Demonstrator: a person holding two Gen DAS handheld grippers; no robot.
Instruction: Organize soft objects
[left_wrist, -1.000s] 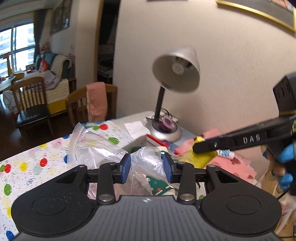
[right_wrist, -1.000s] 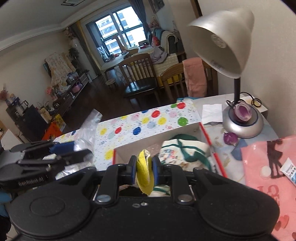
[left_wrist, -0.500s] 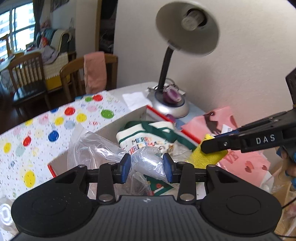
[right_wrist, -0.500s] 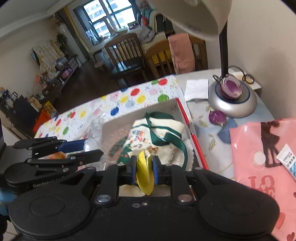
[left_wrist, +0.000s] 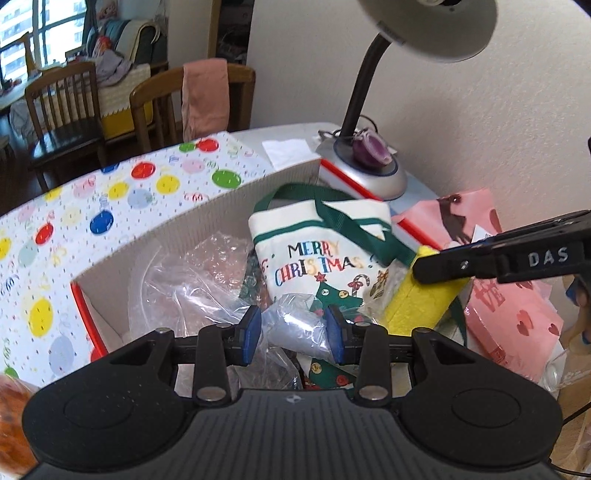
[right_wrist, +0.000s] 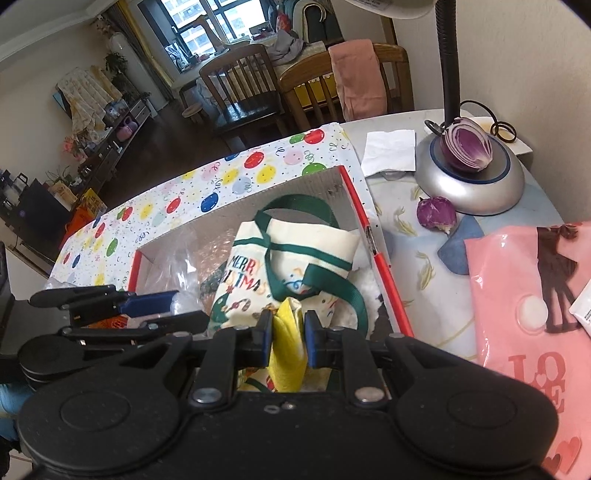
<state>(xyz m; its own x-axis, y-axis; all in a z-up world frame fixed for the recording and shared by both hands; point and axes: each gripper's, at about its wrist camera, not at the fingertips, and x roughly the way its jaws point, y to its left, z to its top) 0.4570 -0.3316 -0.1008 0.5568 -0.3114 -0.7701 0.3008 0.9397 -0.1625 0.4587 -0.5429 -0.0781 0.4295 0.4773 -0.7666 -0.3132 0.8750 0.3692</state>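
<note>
Left gripper pinching a crinkly clear plastic bag, right gripper clamped on a yellow cloth, both over the box's near edge. Featherlight, floppy, probably slippery; best gripped at bunched folds.

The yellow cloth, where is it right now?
In the right wrist view, the yellow cloth is pinched in the right gripper, over the box, beside the Christmas bag.

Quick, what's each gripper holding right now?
Left gripper: shut on the clear plastic bag.
Right gripper: shut on the yellow cloth.
</note>
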